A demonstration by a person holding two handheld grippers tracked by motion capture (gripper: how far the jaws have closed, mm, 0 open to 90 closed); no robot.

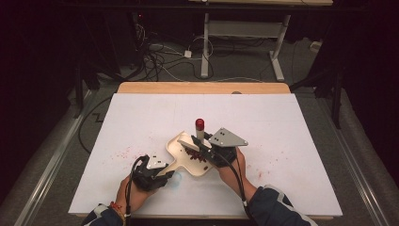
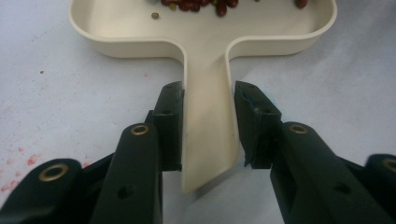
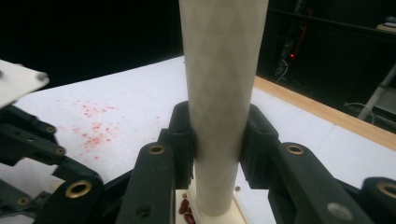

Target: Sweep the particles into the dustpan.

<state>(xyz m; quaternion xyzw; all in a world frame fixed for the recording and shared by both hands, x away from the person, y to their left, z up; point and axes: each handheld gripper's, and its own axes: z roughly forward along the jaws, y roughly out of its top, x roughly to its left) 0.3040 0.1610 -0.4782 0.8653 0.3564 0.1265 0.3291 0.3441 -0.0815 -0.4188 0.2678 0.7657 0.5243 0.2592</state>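
Left gripper (image 2: 208,126): where its jaws straddle the handle of the cream plastic scoop-shaped tray (image 2: 205,93), the handle is clamped.
Right gripper (image 3: 217,140): the cream red-capped tube (image 3: 219,93) is gripped upright over red beans (image 3: 186,210).

We're in a lab: a dark, curtained room, a white-covered table (image 1: 301,155) stained with red specks, loose cables (image 1: 160,59) snaking over the grey floor, a bench frame (image 1: 244,33) behind, and a red indicator light (image 3: 293,55) glowing on dark equipment.
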